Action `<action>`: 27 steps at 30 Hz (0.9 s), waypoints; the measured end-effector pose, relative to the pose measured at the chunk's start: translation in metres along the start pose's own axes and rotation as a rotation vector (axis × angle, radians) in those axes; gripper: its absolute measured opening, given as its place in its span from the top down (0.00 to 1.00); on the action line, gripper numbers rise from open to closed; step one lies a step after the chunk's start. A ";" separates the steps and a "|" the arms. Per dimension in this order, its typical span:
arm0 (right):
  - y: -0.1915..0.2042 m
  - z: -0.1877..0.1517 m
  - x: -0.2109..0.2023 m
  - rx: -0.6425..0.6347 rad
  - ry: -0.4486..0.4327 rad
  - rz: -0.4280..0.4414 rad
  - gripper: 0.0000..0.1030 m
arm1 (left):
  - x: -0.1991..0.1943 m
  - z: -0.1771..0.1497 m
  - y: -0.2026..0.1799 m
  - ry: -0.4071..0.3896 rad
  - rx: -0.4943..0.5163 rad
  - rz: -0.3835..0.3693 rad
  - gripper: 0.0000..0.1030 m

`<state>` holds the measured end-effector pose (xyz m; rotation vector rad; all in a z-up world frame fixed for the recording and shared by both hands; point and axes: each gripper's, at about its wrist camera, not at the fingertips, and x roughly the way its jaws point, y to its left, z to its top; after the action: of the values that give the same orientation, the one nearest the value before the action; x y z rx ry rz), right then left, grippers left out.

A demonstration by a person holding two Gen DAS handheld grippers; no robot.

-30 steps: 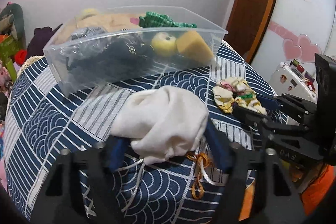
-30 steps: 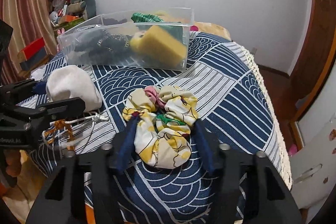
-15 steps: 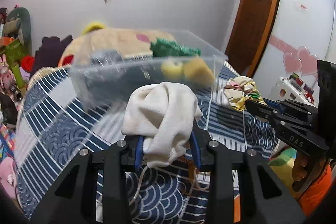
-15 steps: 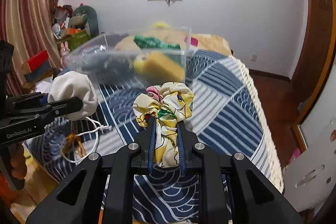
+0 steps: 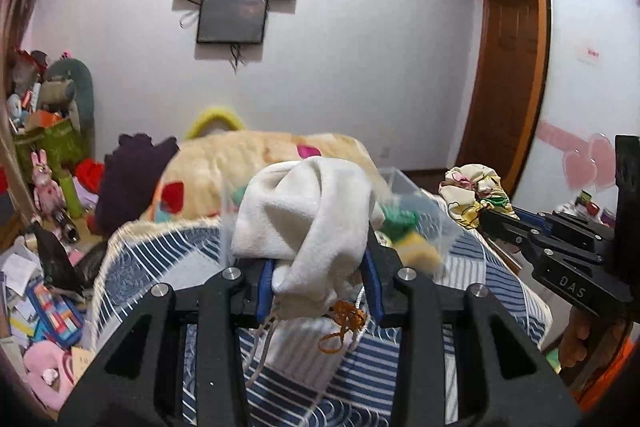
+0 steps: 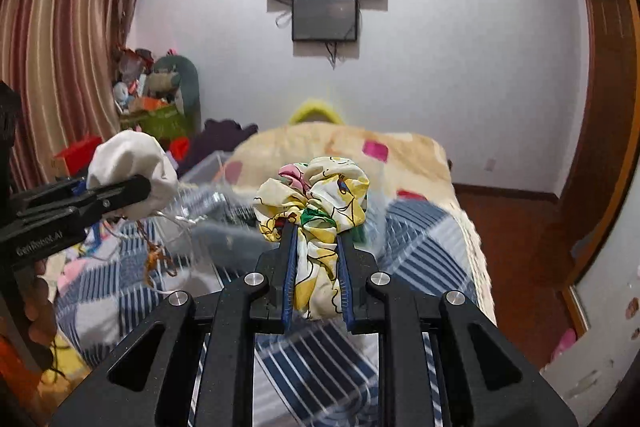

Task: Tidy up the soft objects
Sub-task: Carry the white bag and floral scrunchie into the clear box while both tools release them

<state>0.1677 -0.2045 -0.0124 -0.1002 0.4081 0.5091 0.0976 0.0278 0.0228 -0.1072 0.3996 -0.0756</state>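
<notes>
My left gripper [image 5: 318, 277] is shut on a white drawstring pouch [image 5: 308, 219] and holds it in the air above the table; its white and orange cords [image 5: 340, 323] hang down. My right gripper [image 6: 317, 267] is shut on a yellow floral scrunchie [image 6: 320, 195], also lifted. The clear plastic bin [image 5: 404, 223] with soft items lies just behind the pouch, blurred. The pouch also shows at the left of the right wrist view [image 6: 132, 175], and the scrunchie at the right of the left wrist view [image 5: 476, 191].
The table wears a blue and white patterned cloth [image 6: 424, 239]. A bed with a beige blanket [image 5: 260, 155] stands behind it. Toys and clutter [image 5: 48, 167] fill the floor at left. A wooden door [image 5: 504, 79] is at right.
Both grippers have risen from the table with the pouch and the scrunchie held in them. The views now look higher, and the bin has dropped low and blurred.
</notes>
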 end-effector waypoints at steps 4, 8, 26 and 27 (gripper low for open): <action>0.006 0.015 0.010 0.006 -0.026 0.028 0.84 | 0.005 0.013 0.007 -0.019 -0.010 0.022 0.64; 0.011 0.026 0.025 0.025 -0.024 0.062 0.84 | 0.021 0.018 0.015 -0.005 -0.028 0.054 0.64; 0.024 0.005 0.110 0.010 0.182 0.047 0.80 | 0.107 -0.017 0.024 0.220 -0.022 0.078 0.51; 0.024 0.004 0.110 0.009 0.189 0.047 0.80 | 0.107 -0.017 0.023 0.221 -0.024 0.082 0.48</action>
<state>0.2452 -0.1331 -0.0534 -0.1312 0.5989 0.5456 0.1898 0.0394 -0.0369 -0.1059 0.6248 -0.0017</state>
